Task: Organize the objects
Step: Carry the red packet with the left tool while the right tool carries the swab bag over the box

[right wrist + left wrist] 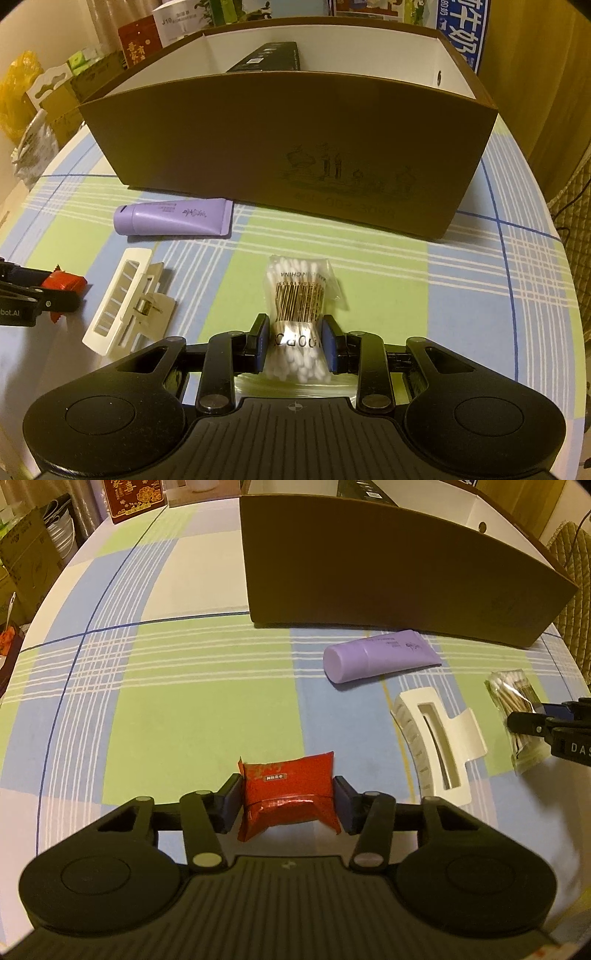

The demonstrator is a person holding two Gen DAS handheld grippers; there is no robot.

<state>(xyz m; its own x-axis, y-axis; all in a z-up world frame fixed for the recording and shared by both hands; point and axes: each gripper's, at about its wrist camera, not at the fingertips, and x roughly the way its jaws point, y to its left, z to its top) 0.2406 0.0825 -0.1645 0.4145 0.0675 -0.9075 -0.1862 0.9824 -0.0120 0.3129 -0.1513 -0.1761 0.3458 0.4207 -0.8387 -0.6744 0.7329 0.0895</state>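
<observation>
Cotton swabs [298,317], one crinkly clear bag, sit pinched between the right gripper's [295,345] blue pads. One glossy red packet [290,792] is clamped in the left gripper [288,805]. One smooth lilac tube [380,655] and one white hair claw [436,738] lie on the checked tablecloth [166,701] before one brown cardboard box [388,579].

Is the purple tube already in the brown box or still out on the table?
Out. The purple tube lies on its side on the checked tablecloth, in front of the brown box.
</observation>
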